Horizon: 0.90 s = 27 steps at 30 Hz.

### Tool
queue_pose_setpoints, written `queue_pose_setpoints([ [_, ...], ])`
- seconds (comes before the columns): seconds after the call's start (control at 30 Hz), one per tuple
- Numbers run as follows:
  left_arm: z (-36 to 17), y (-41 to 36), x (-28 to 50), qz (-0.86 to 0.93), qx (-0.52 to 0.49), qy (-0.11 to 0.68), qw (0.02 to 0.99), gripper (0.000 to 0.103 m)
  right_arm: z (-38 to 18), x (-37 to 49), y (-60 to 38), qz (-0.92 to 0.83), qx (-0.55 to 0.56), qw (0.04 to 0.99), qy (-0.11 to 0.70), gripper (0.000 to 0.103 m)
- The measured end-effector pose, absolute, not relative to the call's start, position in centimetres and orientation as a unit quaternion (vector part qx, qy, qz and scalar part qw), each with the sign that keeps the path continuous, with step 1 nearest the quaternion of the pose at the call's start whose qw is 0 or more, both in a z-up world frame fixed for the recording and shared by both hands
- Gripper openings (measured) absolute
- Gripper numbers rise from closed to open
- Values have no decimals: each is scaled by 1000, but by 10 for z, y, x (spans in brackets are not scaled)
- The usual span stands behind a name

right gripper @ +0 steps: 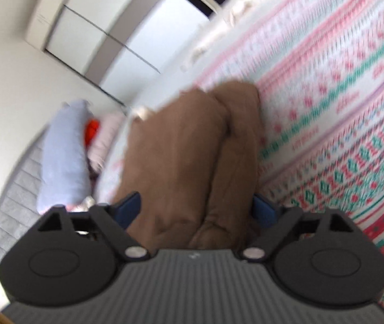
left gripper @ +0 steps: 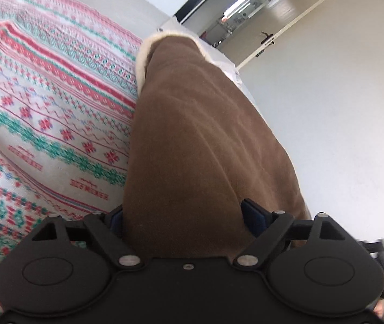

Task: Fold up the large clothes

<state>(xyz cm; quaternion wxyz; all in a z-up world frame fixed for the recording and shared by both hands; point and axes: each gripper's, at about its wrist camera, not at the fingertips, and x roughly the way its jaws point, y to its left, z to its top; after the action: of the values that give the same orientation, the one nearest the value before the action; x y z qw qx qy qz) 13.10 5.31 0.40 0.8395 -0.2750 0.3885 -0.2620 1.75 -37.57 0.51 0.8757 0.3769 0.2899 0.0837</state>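
A thick brown garment (left gripper: 197,140) with a cream fleece lining lies folded into a long bundle on a bed. My left gripper (left gripper: 184,213) sits at its near end, jaws wide. The brown cloth bulges up between the blue pads (left gripper: 251,210) and spreads under the right finger; I see no pinch. In the blurred right wrist view the same brown garment (right gripper: 181,148) shows two rolled ridges. My right gripper (right gripper: 197,208) straddles them, jaws wide, with small gaps beside each blue pad (right gripper: 130,206).
A knitted bedspread (left gripper: 43,113) in red, green and white stripes covers the bed. Pale blue and pink pillows (right gripper: 62,151) lie against a grey headboard (right gripper: 16,197). A white wall, wardrobe doors (right gripper: 105,35) and an open door (left gripper: 270,37) surround the bed.
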Motion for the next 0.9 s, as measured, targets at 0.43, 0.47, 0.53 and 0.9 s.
queue_pose_setpoints([
  [0.43, 37, 71, 67, -305, -123, 255, 909, 83, 8, -6, -359, 150, 407, 848, 305, 94],
  [0.47, 38, 75, 63, -306, -119, 255, 910, 83, 8, -5, -358, 151, 407, 847, 307, 94],
  [0.53, 36, 80, 62, -306, -113, 261, 909, 81, 6, -5, -358, 154, 415, 841, 310, 94],
  [0.9, 39, 75, 57, -352, -98, 215, 906, 41, -1, 21, -329, 118, 345, 862, 351, 49],
])
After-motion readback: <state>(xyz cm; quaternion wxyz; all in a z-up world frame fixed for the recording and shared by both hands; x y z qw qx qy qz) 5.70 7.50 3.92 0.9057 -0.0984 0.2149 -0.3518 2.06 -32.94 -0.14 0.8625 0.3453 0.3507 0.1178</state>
